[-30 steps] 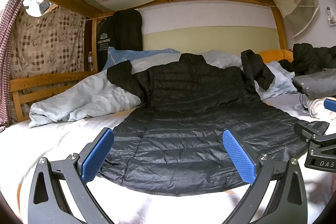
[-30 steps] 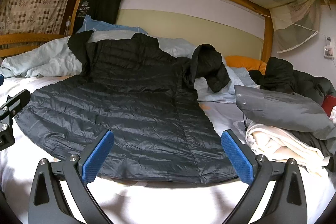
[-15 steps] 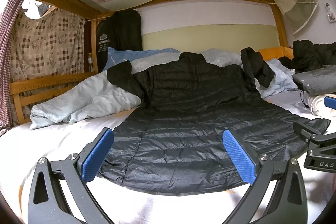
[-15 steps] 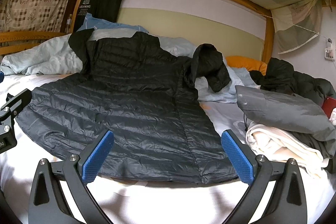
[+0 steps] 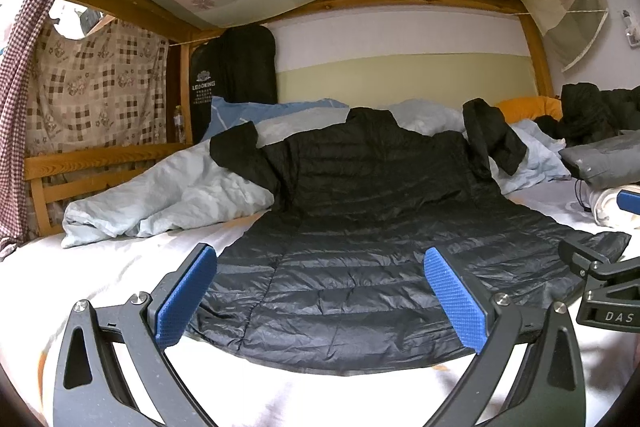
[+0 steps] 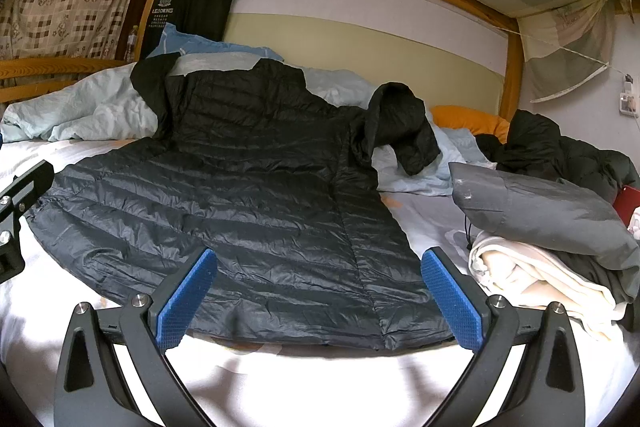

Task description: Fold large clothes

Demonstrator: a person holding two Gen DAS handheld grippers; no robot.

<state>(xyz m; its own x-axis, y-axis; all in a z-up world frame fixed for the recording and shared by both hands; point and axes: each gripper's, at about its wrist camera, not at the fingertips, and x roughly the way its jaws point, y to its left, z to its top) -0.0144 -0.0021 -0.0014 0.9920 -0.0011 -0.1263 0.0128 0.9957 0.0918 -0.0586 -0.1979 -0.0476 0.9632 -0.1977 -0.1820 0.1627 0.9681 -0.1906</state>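
A large black quilted down jacket (image 5: 360, 247) lies spread flat on the white bed sheet (image 5: 100, 267), hem toward me, collar at the far side. It also shows in the right wrist view (image 6: 240, 207). Its left sleeve rests on a pale blue duvet (image 5: 160, 195); its right sleeve (image 6: 400, 123) is bunched up. My left gripper (image 5: 320, 299) is open and empty, hovering over the hem's left part. My right gripper (image 6: 318, 301) is open and empty over the hem's right part. Each gripper shows at the edge of the other's view.
A pile of clothes lies at the right: a grey garment (image 6: 540, 211), a cream one (image 6: 532, 275) and a black coat (image 6: 552, 147). An orange pillow (image 6: 468, 119) and a black garment bag (image 6: 192, 7) are at the back. A wooden bed rail (image 5: 92, 163) runs along the left.
Both grippers have tilted or drawn back slightly, so the jacket sits a little lower in both views. The jacket itself has not moved and both grippers stay open.
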